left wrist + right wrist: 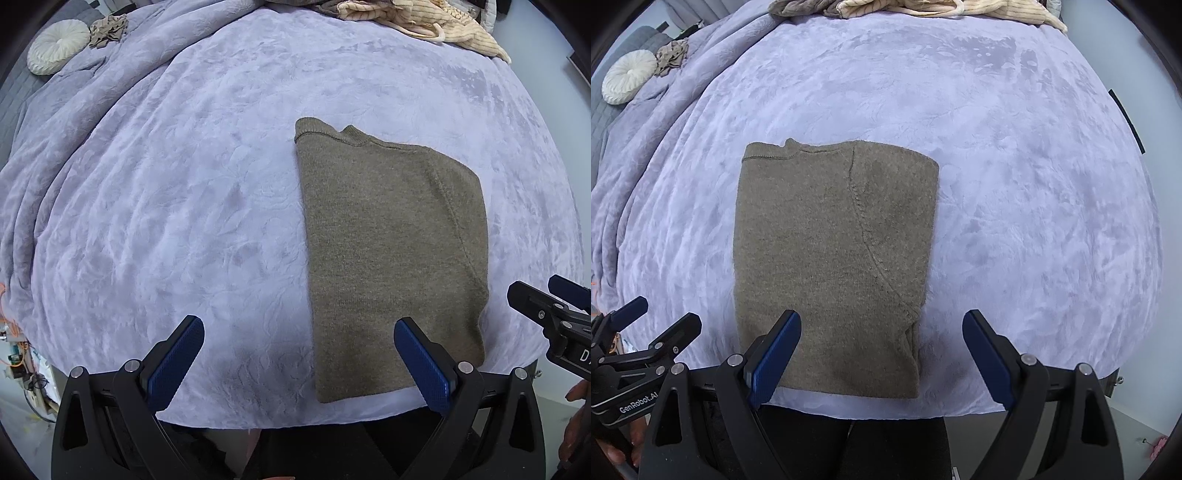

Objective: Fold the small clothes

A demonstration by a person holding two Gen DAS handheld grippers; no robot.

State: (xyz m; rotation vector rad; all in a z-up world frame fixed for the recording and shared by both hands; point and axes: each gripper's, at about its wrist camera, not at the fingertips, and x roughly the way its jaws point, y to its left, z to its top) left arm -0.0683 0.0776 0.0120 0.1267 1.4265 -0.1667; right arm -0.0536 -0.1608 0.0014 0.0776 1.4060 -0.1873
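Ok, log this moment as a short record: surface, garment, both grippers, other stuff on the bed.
surface: lilac blanket on a bed
garment: brown sweater, folded into a rectangle, lying flat near the front edge
left gripper: open, holding nothing
right gripper: open, holding nothing
background: cream clothes at far edge, round white cushion far left

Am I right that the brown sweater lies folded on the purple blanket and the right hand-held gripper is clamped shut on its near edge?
Not quite. The sweater does lie folded on the blanket, but the right hand-held gripper is open, its fingers spread wide above the near edge and gripping nothing. The right wrist view shows this.
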